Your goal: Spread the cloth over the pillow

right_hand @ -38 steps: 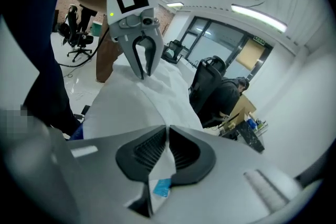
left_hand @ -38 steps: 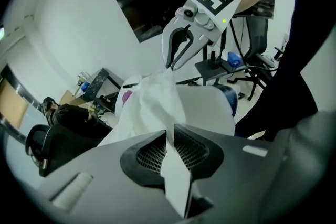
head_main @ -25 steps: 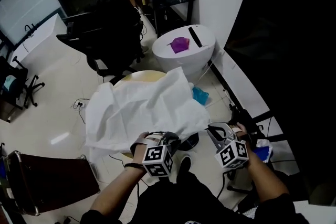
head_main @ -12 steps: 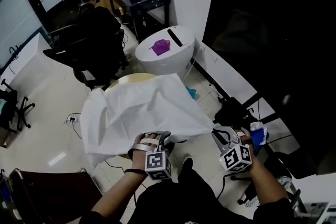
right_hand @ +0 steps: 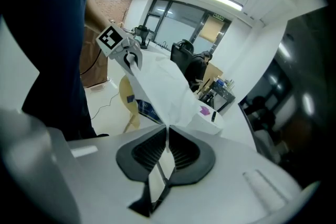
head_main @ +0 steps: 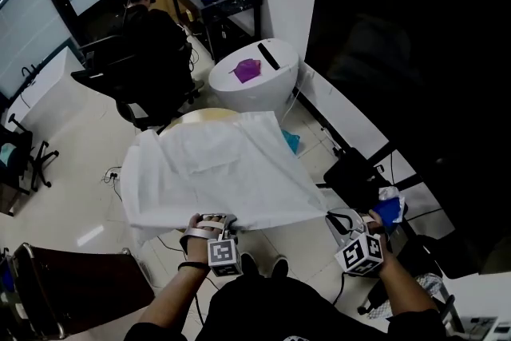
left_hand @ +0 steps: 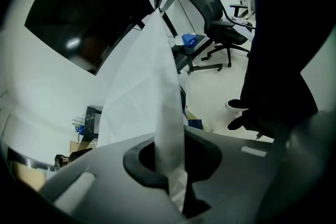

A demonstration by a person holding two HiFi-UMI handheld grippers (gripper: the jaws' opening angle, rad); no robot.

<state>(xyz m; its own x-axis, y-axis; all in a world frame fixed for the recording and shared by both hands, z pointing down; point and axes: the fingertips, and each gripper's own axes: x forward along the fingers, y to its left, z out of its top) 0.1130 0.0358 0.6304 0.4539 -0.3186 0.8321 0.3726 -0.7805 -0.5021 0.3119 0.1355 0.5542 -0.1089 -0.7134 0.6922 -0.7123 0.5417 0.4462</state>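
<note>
**Cloth stretched, ready to lay down**

Spread step is underway. Left tongs [head_main: 211, 220] have just been closing and pinch one near corner of the cloth [head_main: 215, 168]. Right tongs [head_main: 341, 217] are pressed together on the other corner. The near edge runs taut between them; the far edge drapes over the round desk [head_main: 209, 115]. Pillow not visible, probably under the sheet. Next move likely needs both corners lowered evenly. Open floor [head_main: 80, 140] on the left. Dark wall [head_main: 415, 52] and white pod [head_main: 263, 88] crowd the right and far side.

The cloth [head_main: 215, 172] and round table [head_main: 267, 92] are white.
</note>
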